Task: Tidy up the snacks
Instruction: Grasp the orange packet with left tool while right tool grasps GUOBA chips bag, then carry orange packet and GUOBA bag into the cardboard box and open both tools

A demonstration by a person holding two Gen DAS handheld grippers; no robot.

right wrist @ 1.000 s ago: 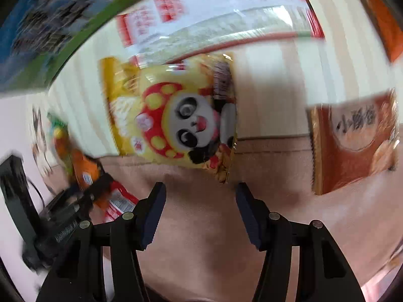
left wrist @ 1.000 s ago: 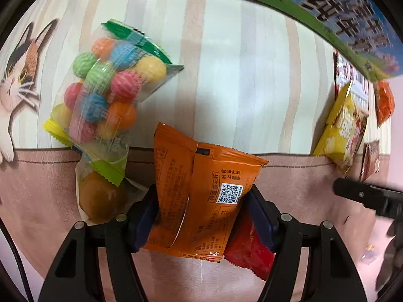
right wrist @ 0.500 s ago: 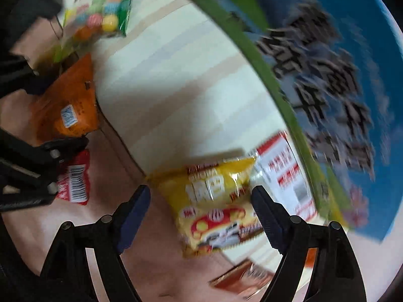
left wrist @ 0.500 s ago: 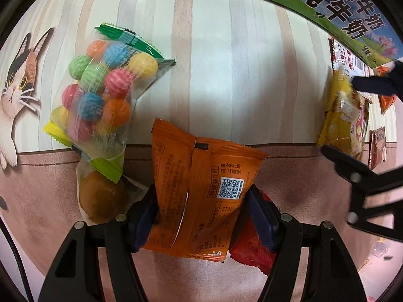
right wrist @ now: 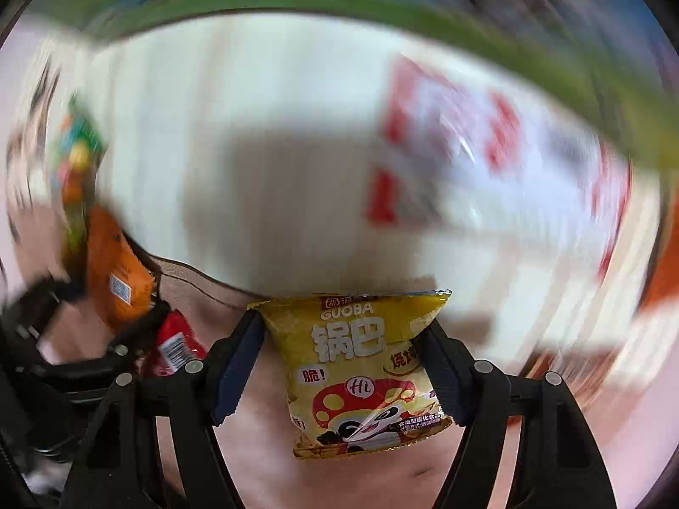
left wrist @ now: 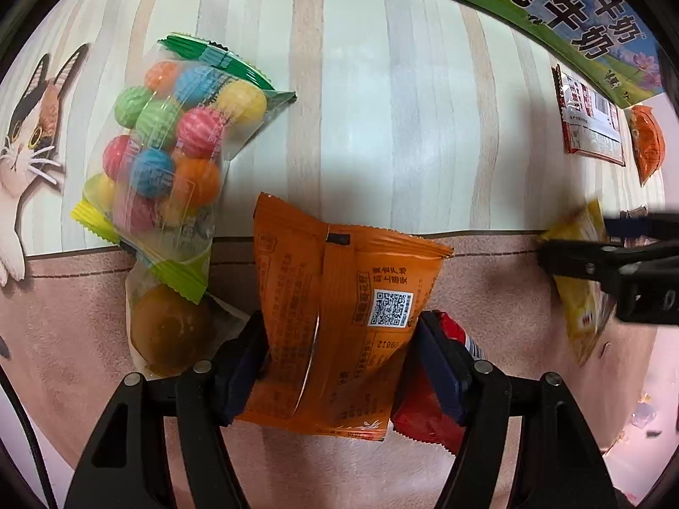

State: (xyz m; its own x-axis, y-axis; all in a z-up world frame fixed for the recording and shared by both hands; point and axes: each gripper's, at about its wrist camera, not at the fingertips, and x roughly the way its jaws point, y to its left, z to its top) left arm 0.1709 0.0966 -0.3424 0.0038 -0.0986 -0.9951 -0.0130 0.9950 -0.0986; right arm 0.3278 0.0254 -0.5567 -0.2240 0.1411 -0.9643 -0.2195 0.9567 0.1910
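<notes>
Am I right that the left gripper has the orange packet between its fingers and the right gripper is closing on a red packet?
Not quite. The left gripper does have the orange packet between its fingers, but the right gripper is closing on a yellow packet, not a red one. The right wrist view shows it.

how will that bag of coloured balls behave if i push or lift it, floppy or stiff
The bag of coloured balls looks floppy: thin clear film, loosely filled. Lifted by one end it would probably sag, the round balls shifting. Pushed, it may slide on the smooth striped mat and would likely drag the brown round snack whose wrapper it overlaps.
</notes>
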